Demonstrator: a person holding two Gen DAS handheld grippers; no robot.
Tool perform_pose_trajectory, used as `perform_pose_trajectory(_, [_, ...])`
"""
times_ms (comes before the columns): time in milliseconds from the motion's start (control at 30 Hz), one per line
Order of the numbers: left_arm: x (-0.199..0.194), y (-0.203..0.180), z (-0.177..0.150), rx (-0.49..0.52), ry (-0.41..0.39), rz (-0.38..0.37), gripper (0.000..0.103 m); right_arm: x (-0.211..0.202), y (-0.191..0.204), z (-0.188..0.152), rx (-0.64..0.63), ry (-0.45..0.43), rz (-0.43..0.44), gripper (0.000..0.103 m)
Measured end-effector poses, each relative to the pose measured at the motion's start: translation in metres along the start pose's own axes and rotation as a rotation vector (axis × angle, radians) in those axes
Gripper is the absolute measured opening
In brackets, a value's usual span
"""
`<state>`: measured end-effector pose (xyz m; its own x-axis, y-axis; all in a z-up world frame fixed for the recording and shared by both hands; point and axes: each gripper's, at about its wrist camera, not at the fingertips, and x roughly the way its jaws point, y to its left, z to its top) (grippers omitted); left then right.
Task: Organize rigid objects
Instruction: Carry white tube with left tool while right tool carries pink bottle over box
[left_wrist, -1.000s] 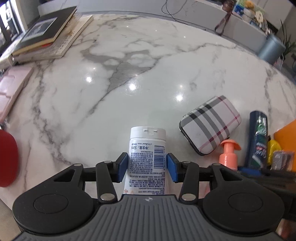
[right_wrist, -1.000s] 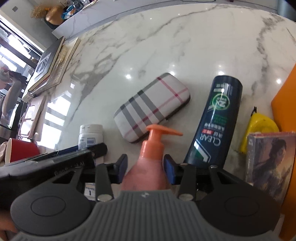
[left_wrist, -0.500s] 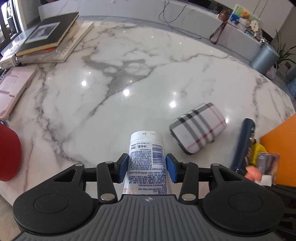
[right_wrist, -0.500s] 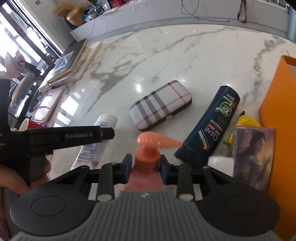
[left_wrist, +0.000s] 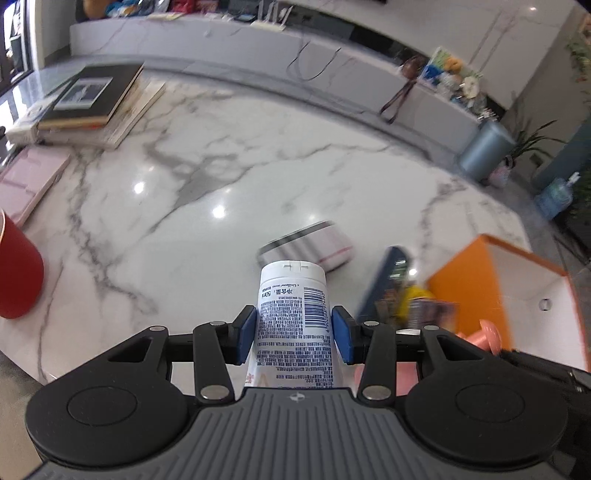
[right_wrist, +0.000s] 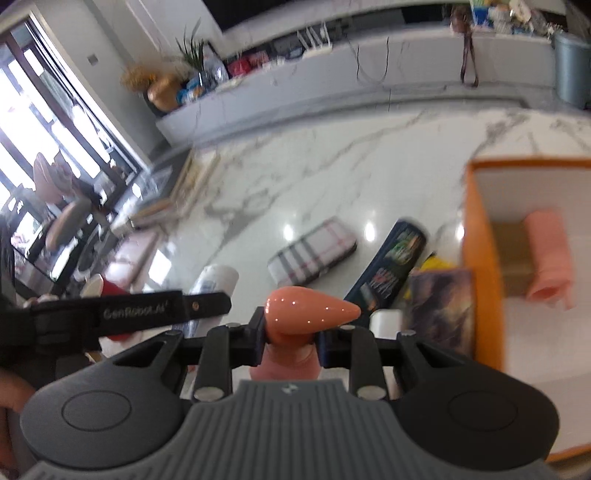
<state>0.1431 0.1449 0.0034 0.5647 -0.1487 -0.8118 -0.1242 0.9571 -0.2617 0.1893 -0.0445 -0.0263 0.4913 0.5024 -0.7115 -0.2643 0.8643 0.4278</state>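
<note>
My left gripper is shut on a white tube with blue print and holds it above the marble table. My right gripper is shut on a pink pump bottle, lifted above the table; its pump head also shows in the left wrist view. On the table lie a plaid case, a dark blue shampoo bottle, a yellow object and a picture card. An orange box with a white inside stands at the right.
The orange box holds a pink roll and a brown carton. A red cup stands at the left edge. Stacked books and a pink board lie at the far left. A long counter runs behind the table.
Both grippers have risen well above the table with their objects still held. The orange box's inside has come into view at the right.
</note>
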Motion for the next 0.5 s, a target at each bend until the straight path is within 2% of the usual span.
perform_pose_trajectory(200, [-0.037, -0.059, 0.003, 0.115, -0.072, -0.068, 0.05, -0.067, -0.023, 0.011, 0.033, -0.15, -0.002, 0.026])
perform_pose_trajectory(333, [-0.047, -0.109, 0.002, 0.22, -0.068, -0.11, 0.05, -0.108, -0.054, 0.013, 0.081, -0.244, -0.05, 0.026])
perform_pose_trajectory(500, [-0.038, -0.175, -0.005, 0.346, -0.044, -0.16, 0.05, -0.142, -0.107, 0.005, 0.176, -0.306, -0.145, 0.026])
